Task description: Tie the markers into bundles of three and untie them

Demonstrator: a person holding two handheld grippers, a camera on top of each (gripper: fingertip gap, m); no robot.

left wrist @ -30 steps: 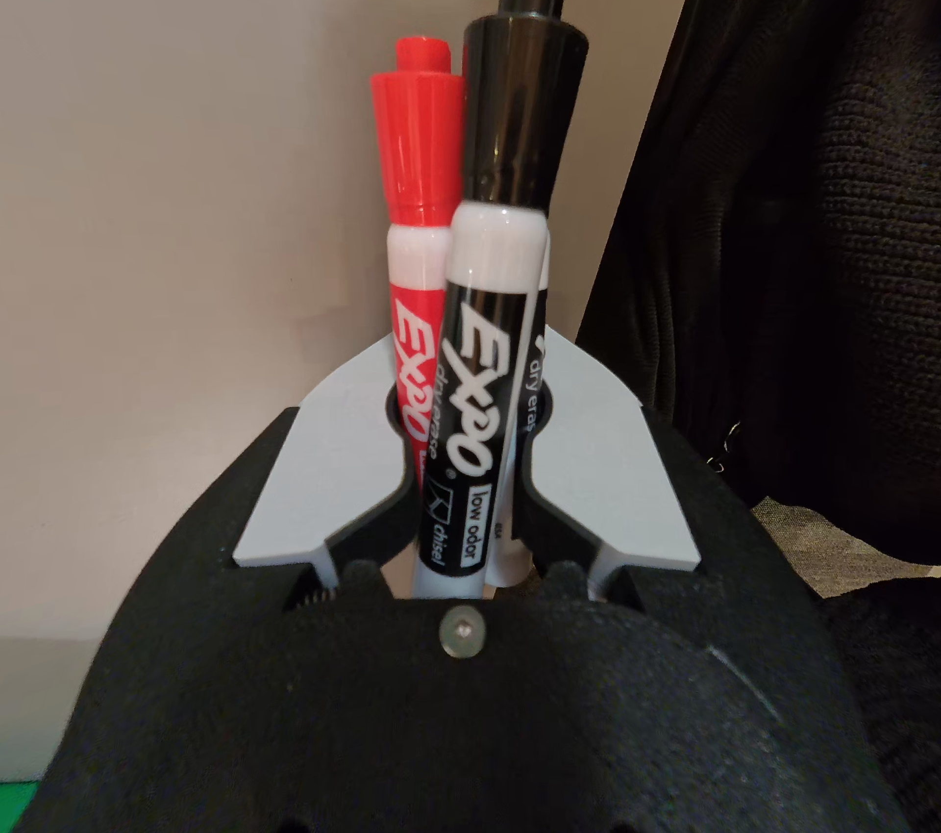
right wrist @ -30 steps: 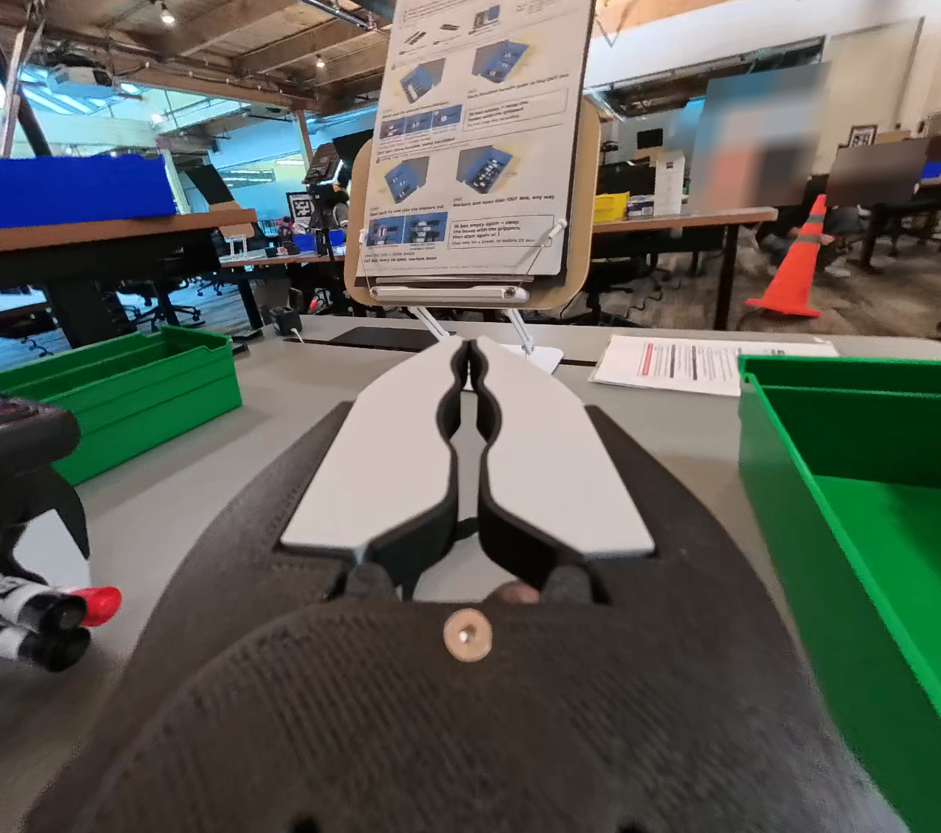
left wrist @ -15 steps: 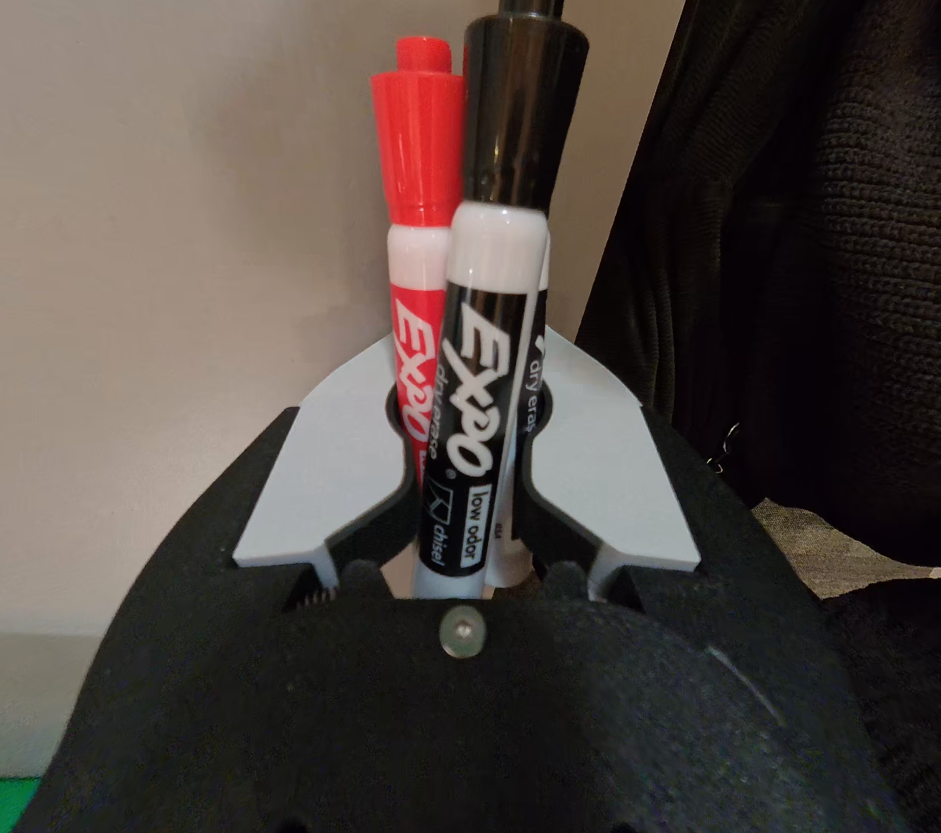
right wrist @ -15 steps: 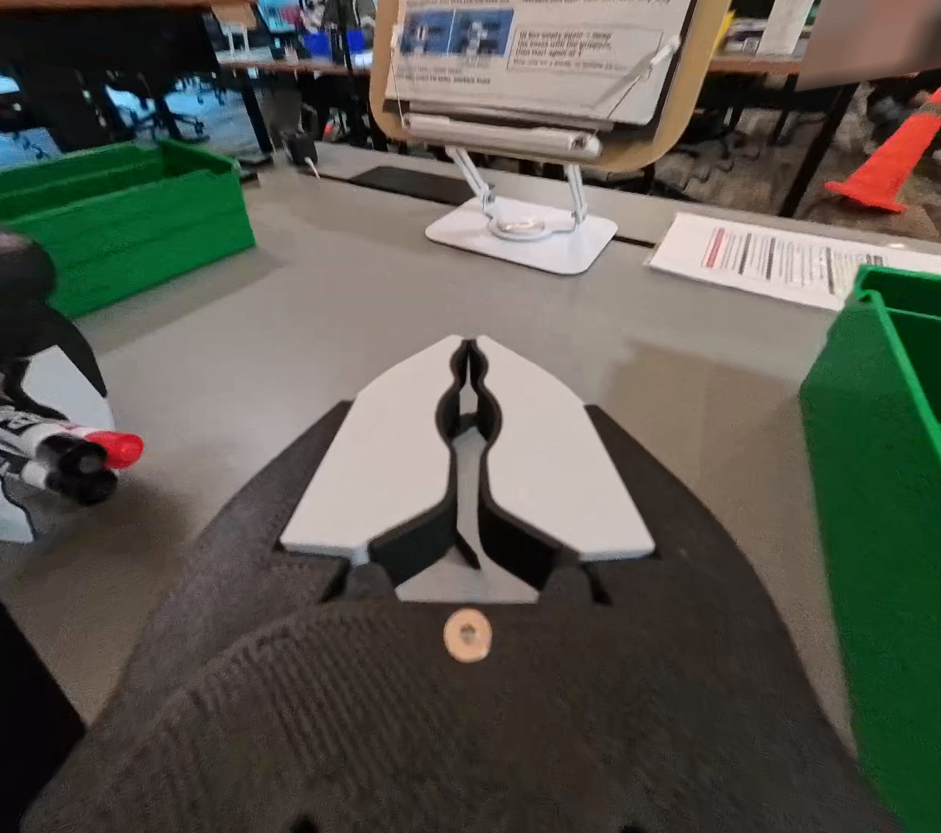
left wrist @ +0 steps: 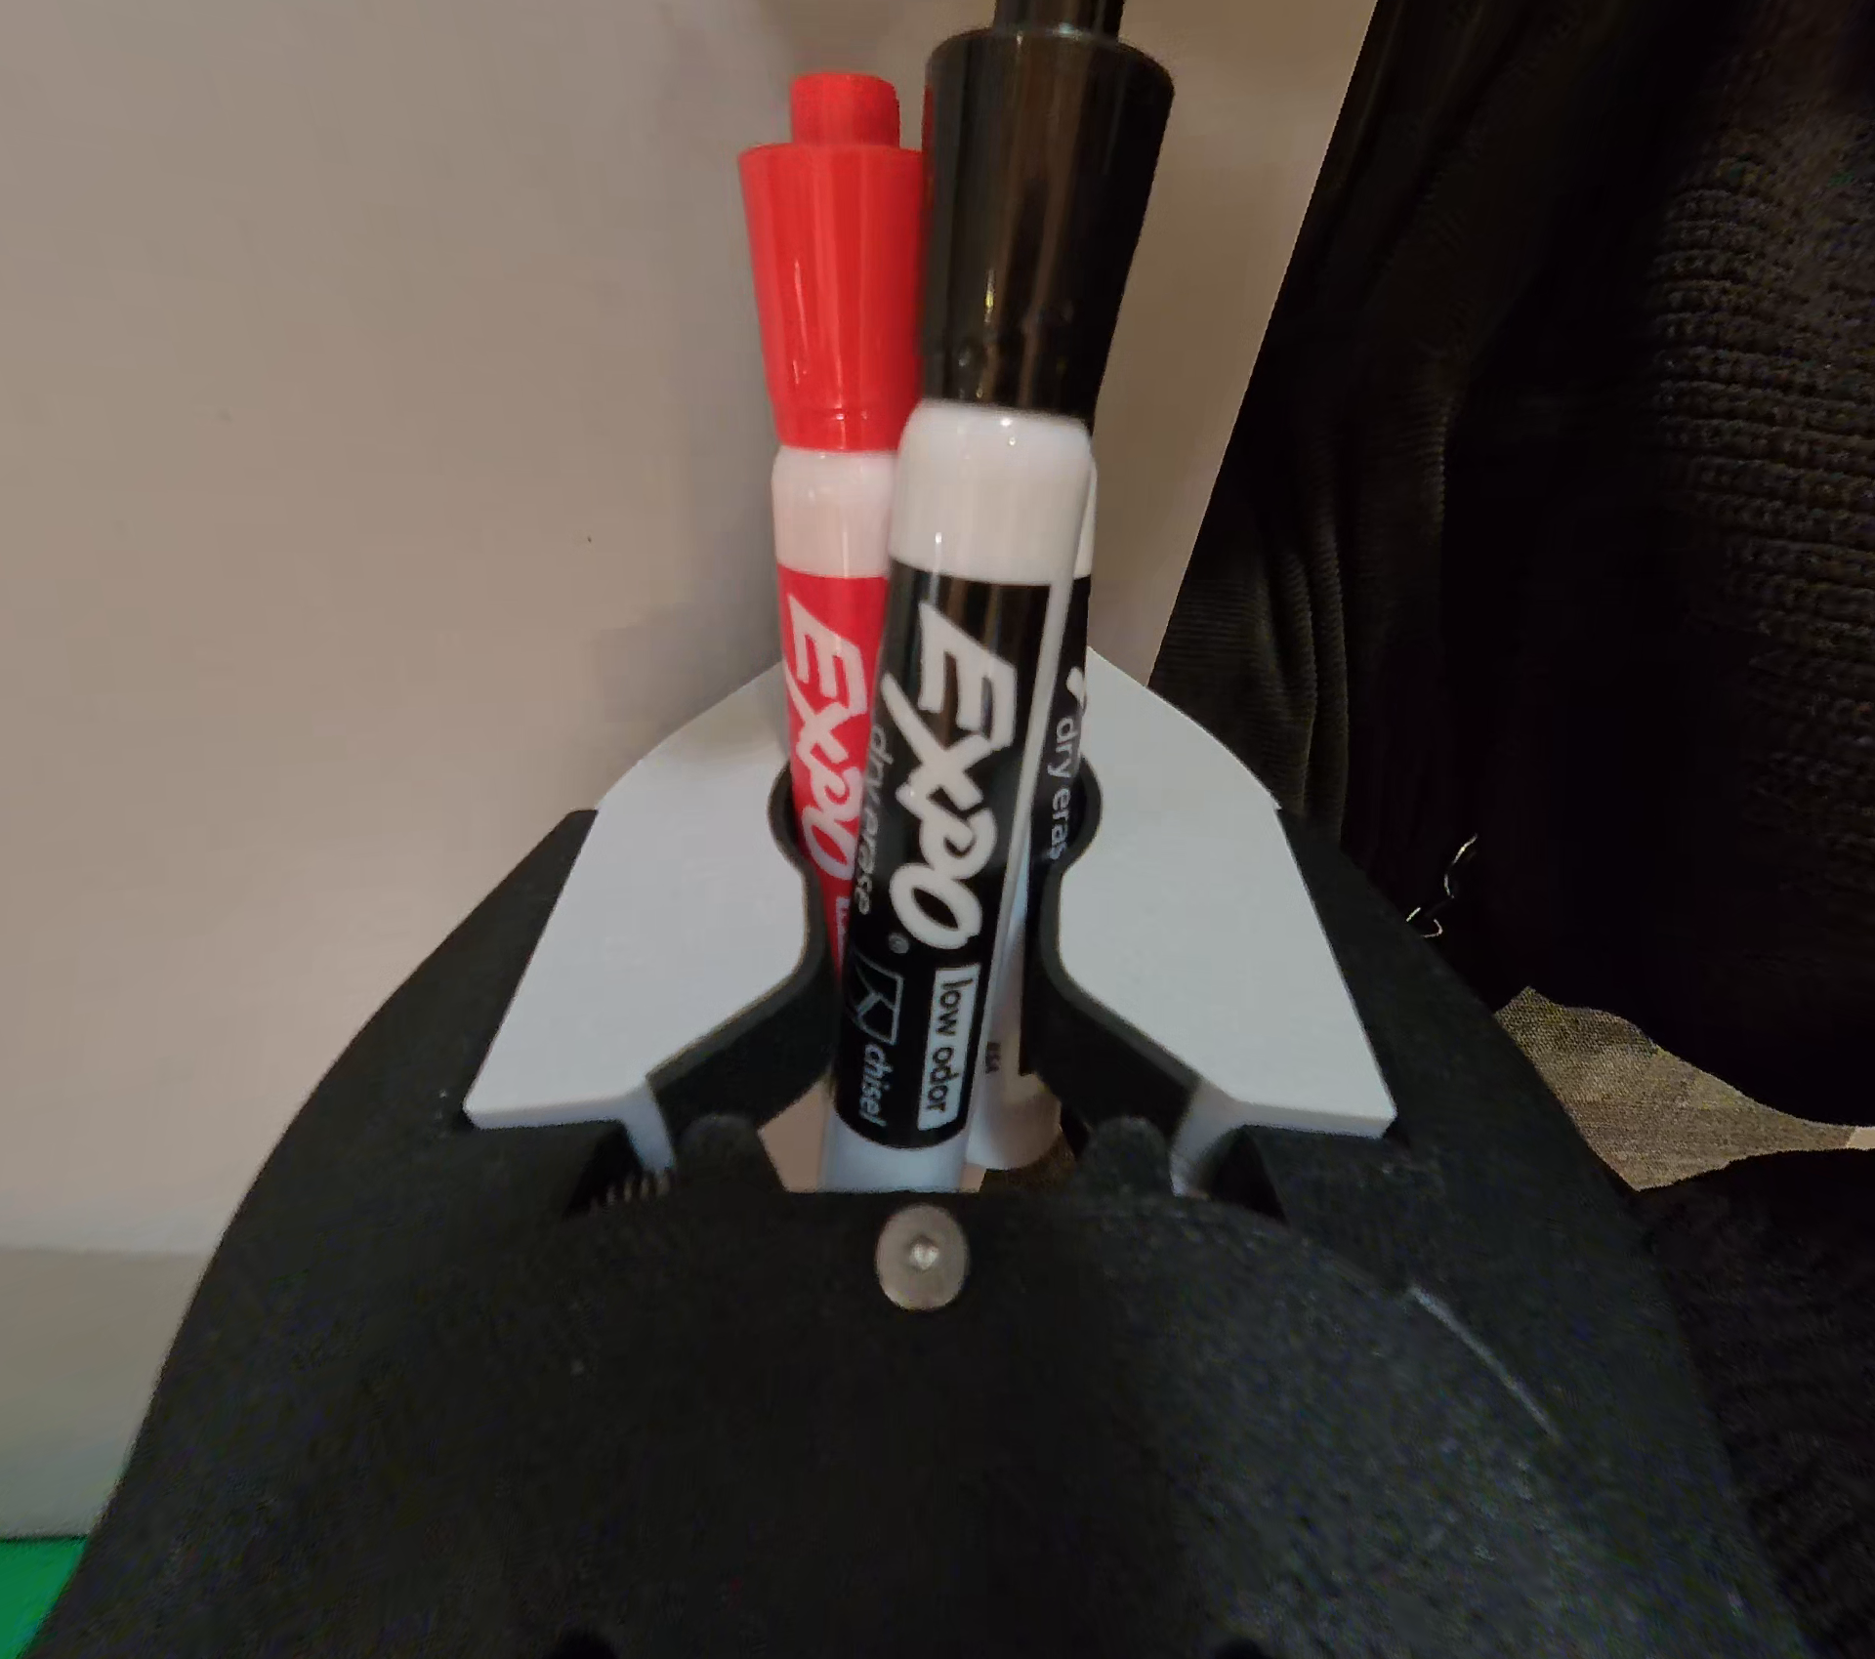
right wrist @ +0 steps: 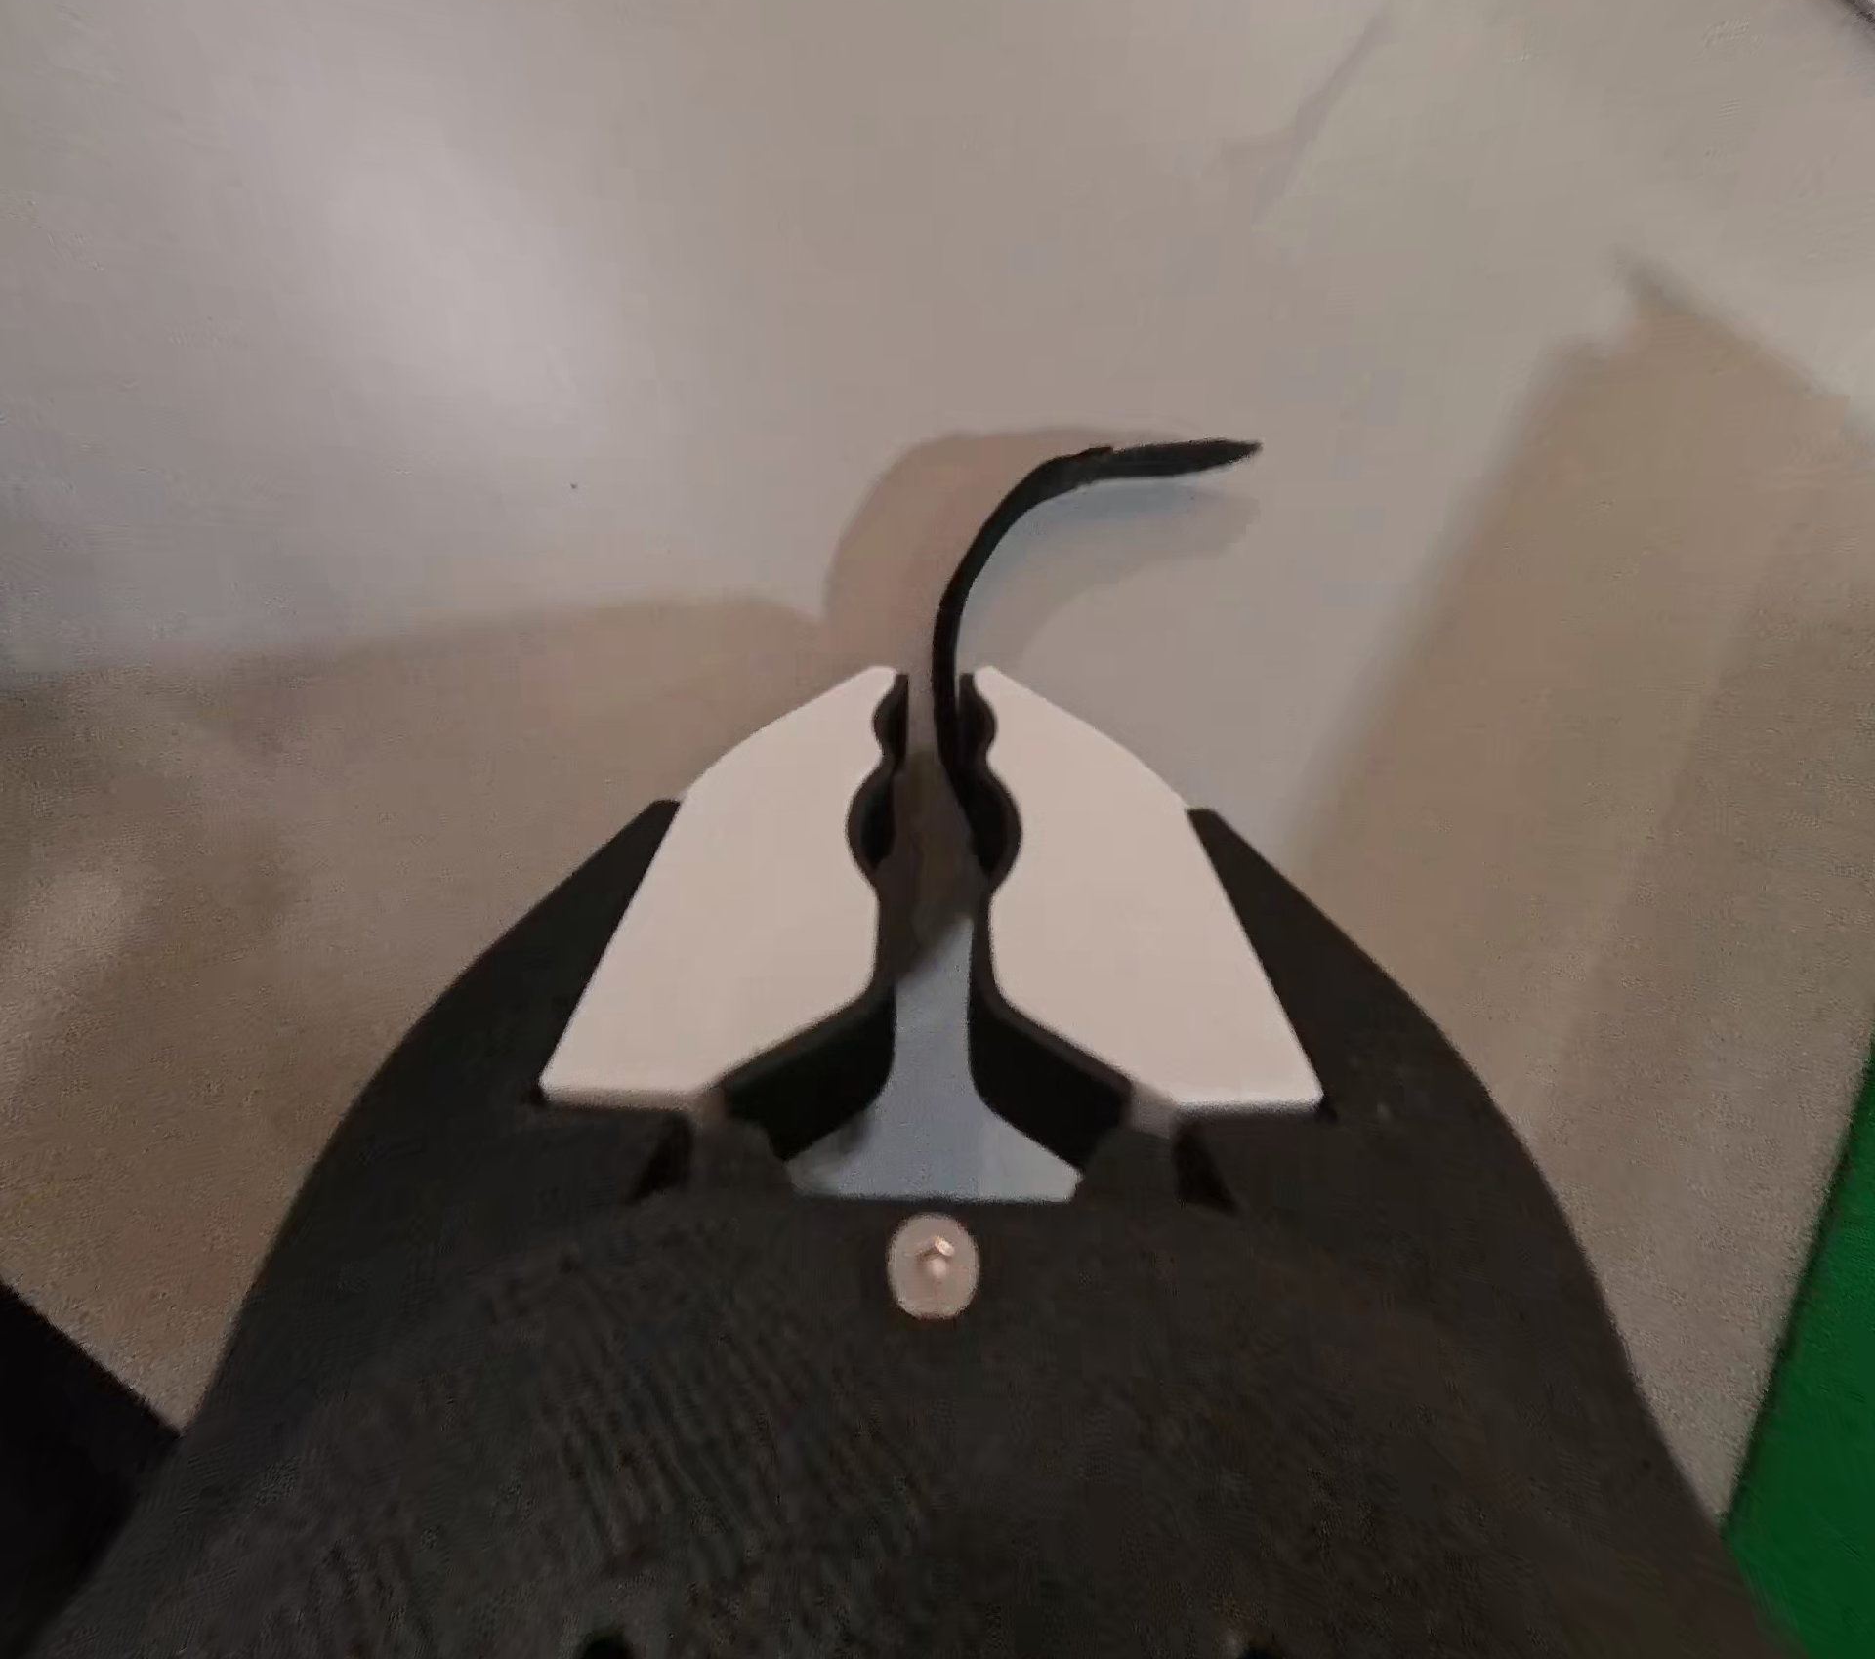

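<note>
From my left camera, a third marker (left wrist: pixel 1078 535) hides behind the black marker (left wrist: pixel 1015 433); its cap colour I can't tell. The markers' lower ends vanish behind the tongs' housing. On the right, the black strap (right wrist: pixel 999 555) disappears between the tongs (right wrist: pixel 933 682).

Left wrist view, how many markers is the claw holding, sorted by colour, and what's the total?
Red marker: 1
Black marker: 1
Third marker, mostly hidden behind the black one, cap colour unclear: 1
Total: 3
</note>
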